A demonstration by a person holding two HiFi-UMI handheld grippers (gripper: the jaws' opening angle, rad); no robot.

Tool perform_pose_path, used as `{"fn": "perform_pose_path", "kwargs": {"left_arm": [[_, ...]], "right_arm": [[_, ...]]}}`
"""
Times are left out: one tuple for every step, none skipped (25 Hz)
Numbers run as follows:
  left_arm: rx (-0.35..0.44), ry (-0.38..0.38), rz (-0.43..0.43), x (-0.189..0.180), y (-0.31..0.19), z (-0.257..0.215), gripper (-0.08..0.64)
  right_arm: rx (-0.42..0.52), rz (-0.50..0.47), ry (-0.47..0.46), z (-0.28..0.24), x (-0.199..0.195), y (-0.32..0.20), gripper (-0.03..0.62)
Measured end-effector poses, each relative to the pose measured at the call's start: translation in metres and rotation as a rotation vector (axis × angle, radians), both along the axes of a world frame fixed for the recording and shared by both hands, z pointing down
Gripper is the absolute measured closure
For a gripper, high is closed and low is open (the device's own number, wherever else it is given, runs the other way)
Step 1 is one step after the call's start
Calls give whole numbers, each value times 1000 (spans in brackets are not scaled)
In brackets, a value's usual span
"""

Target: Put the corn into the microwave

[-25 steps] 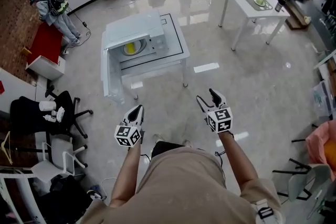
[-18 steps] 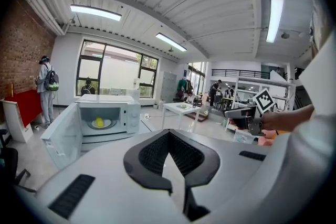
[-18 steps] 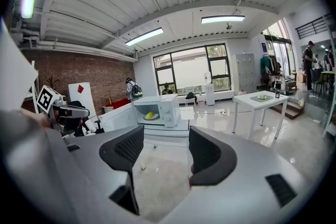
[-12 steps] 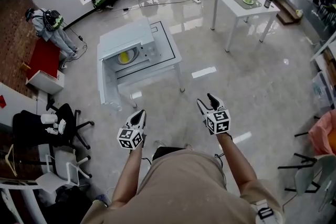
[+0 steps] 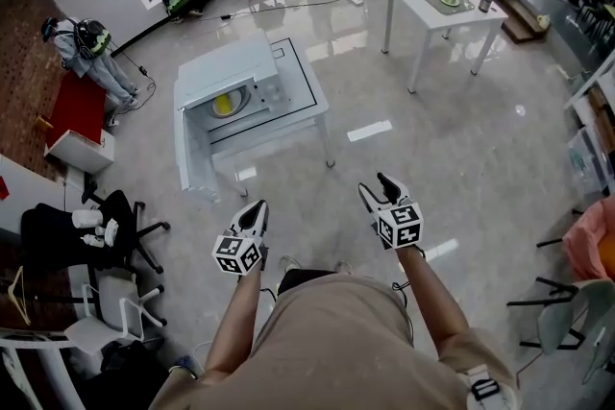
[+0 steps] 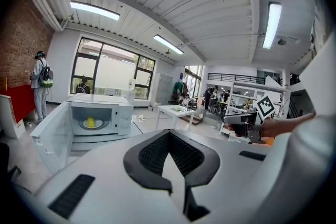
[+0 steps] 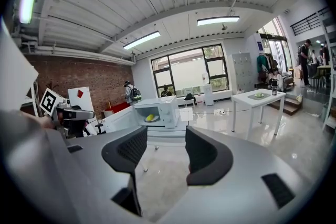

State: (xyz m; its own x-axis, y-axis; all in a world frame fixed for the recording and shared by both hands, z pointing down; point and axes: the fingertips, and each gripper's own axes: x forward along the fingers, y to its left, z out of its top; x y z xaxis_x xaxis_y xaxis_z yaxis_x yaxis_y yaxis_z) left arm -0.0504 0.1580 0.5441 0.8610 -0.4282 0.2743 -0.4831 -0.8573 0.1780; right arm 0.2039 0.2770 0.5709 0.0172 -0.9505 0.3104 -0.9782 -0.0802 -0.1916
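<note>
One corn point(image 5: 222, 105) sits in microwave point(image 5: 231, 62), well beyond left gripper point(image 5: 258, 205) fingers point(image 6: 149, 157).

No legible text or signs

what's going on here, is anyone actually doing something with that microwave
A person stands back from the microwave, a tool in each hand. The corn already lies on the plate inside, and the door hangs open. The left tool is shut and empty; the right tool has its jaws apart, closing on nothing.
</note>
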Motion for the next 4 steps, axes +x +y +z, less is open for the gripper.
{"fn": "perform_pose_path", "kwargs": {"left_arm": [[-3, 2, 1, 0, 1, 0, 555], [-6, 3, 3, -1, 2, 1, 555], [-9, 4, 5, -1, 2, 1, 555], [-13, 4, 7, -2, 3, 2, 555]], "right_arm": [[-2, 0, 0, 1, -1, 0, 354], [-5, 1, 1, 2, -2, 0, 354], [-7, 4, 4, 2, -3, 0, 354], [-10, 8, 6, 3, -4, 0, 354]]}}
